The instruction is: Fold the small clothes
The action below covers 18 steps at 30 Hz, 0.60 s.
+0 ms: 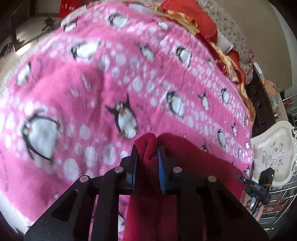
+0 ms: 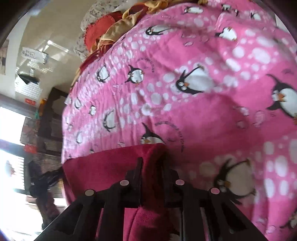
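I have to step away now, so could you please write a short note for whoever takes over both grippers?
Left gripper: shut on a bunched corner of the dark red garment.
Right gripper: shut on the garment's other corner.
The garment hangs between the two grippers, over the pink penguin blanket.
Done: both corners gripped.
Left: no fold shows yet; lay the garment flat on the blanket, then fold it.
A heap of red and yellow cloth lies at the blanket's far edge.
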### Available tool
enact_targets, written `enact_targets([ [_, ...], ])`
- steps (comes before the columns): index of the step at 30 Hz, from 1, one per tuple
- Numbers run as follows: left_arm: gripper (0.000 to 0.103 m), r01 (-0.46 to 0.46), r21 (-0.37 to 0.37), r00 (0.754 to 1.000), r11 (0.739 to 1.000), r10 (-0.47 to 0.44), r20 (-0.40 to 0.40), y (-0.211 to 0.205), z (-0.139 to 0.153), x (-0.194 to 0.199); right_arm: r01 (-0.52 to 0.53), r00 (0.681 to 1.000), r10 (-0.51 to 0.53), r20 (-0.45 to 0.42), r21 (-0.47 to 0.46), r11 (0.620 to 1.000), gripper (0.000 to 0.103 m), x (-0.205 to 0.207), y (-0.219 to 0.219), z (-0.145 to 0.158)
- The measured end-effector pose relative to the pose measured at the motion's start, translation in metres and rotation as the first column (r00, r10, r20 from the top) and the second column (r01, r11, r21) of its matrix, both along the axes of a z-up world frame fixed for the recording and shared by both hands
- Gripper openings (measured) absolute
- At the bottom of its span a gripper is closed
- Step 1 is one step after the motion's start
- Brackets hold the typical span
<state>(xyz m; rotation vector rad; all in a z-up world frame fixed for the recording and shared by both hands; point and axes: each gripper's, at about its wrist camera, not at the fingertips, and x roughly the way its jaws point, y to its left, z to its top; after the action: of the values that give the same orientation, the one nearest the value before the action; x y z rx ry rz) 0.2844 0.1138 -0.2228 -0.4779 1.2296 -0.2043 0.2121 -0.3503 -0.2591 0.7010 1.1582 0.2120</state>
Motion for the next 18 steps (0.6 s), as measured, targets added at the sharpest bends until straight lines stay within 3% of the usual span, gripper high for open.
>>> enact_targets([
  [3, 0.026, 0.007, 0.021, 1.000, 1.000, -0.006, -0.027, -0.003, -0.002, -0.001, 0.027, 0.999, -0.024, -0.040, 0.090, 0.996, 0.020, 0.007, -0.006, -0.018],
  [5, 0.033, 0.014, 0.000, 1.000, 1.000, -0.014, -0.014, 0.003, 0.011, -0.005, 0.054, 0.998, -0.051, -0.027, 0.127, 0.990, 0.036, 0.000, -0.013, -0.010],
  [7, 0.054, 0.010, 0.020, 1.000, 1.000, -0.010, 0.006, 0.008, 0.020, -0.012, 0.073, 0.997, -0.074, 0.012, 0.112, 0.991, 0.083, -0.012, -0.018, 0.004],
  [8, 0.067, 0.006, 0.048, 1.000, 0.999, -0.007, 0.009, 0.008, 0.023, -0.015, 0.070, 0.997, -0.072, 0.022, 0.109, 0.992, 0.086, -0.017, -0.019, 0.008],
  [10, 0.068, 0.029, 0.088, 1.000, 0.996, -0.029, 0.003, 0.005, 0.022, -0.021, 0.059, 0.998, -0.061, 0.009, 0.142, 0.988, 0.086, -0.021, -0.019, 0.007],
  [13, 0.068, 0.097, 0.068, 0.994, 0.993, -0.092, -0.066, -0.007, 0.001, -0.022, 0.040, 0.999, -0.031, -0.044, 0.220, 0.975, 0.086, -0.018, -0.011, -0.012],
  [15, 0.069, 0.122, 0.032, 0.989, 0.992, -0.119, -0.088, -0.014, -0.015, -0.018, 0.031, 0.999, -0.026, -0.030, 0.166, 0.986, 0.085, -0.015, -0.003, -0.011],
  [17, 0.069, 0.104, 0.020, 0.993, 0.994, -0.102, -0.057, -0.017, -0.012, -0.012, 0.006, 1.000, -0.003, -0.017, 0.160, 0.987, 0.072, -0.007, 0.006, -0.008],
  [18, 0.066, 0.100, -0.005, 0.993, 0.995, -0.100, -0.058, -0.018, -0.011, -0.007, 0.002, 0.999, 0.004, -0.032, 0.180, 0.984, 0.052, -0.003, 0.009, -0.012],
])
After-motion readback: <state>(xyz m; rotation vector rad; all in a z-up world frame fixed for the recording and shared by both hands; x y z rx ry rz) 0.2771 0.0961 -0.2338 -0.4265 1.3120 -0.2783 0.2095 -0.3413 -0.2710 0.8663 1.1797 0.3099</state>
